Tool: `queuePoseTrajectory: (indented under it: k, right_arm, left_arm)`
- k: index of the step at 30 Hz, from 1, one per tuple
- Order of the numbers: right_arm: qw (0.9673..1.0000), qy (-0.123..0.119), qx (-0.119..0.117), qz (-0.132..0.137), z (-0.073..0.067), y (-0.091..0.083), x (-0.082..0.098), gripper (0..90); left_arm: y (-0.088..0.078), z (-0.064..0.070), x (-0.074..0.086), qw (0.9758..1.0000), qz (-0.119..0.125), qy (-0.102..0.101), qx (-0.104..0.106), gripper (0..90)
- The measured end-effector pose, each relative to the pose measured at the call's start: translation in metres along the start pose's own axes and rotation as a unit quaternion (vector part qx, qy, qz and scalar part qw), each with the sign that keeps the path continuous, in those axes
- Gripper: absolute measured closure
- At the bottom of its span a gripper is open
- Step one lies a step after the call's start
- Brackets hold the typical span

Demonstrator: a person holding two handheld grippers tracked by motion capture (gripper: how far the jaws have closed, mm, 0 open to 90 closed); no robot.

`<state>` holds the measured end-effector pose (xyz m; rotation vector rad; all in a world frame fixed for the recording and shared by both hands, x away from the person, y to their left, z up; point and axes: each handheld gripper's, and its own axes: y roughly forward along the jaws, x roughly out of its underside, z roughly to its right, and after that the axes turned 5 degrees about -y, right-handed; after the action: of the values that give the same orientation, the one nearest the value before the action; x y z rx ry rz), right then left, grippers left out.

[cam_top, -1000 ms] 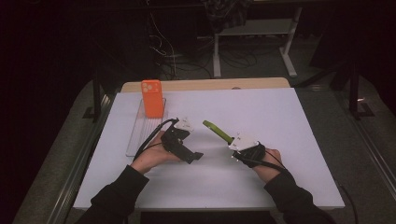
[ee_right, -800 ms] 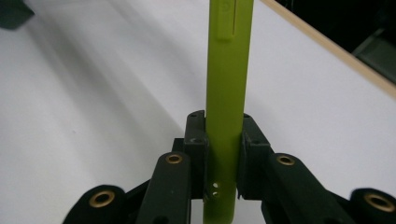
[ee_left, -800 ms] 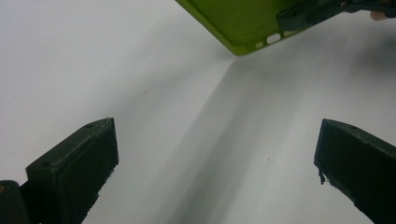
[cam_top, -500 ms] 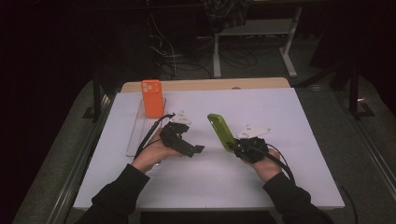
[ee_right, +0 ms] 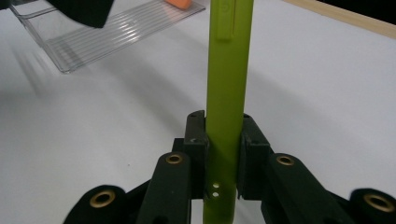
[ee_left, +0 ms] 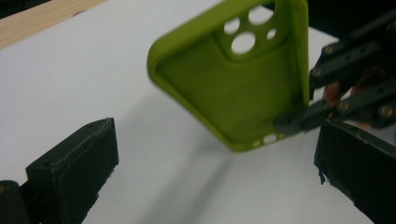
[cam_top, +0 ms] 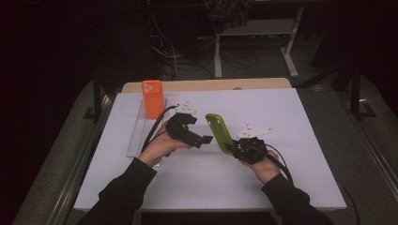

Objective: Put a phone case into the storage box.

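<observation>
Green phone case [cam_top: 218,132] held up over the desk [cam_top: 305,178] in my right tongs [cam_top: 233,148].

My right tongs are closed on the bottom edge of the case, and it stands tilted above the white surface, touching nothing else. My left tongs [cam_top: 205,140] are wide, just beside the case, jaws around nothing. The orange phone [cam_top: 152,98] stands on the clear tray [cam_top: 137,136] at the left; the near and right parts of the desk are free room.
</observation>
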<state>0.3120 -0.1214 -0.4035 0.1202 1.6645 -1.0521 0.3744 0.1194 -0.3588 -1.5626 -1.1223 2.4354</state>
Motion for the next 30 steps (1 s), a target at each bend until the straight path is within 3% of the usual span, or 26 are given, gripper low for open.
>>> queuePoseTrajectory:
  k: [8,11,30]
  right_arm:
    - [0.9999,0.004,-0.013,0.008,-0.003,0.001,-0.002,75.8]
    - [0.9998,0.005,-0.017,0.011,-0.005,0.003,-0.004,75.8]
    - [0.9998,-0.003,-0.021,0.006,-0.009,0.009,-0.004,75.8]
  left_arm:
    - [0.008,0.002,-0.007,0.9999,0.013,-0.003,0.008,0.0]
    - [0.011,0.001,-0.008,0.9999,0.013,0.005,0.01,0.0]
    - [0.022,0.006,-0.012,0.999,0.038,-0.019,0.015,0.0]
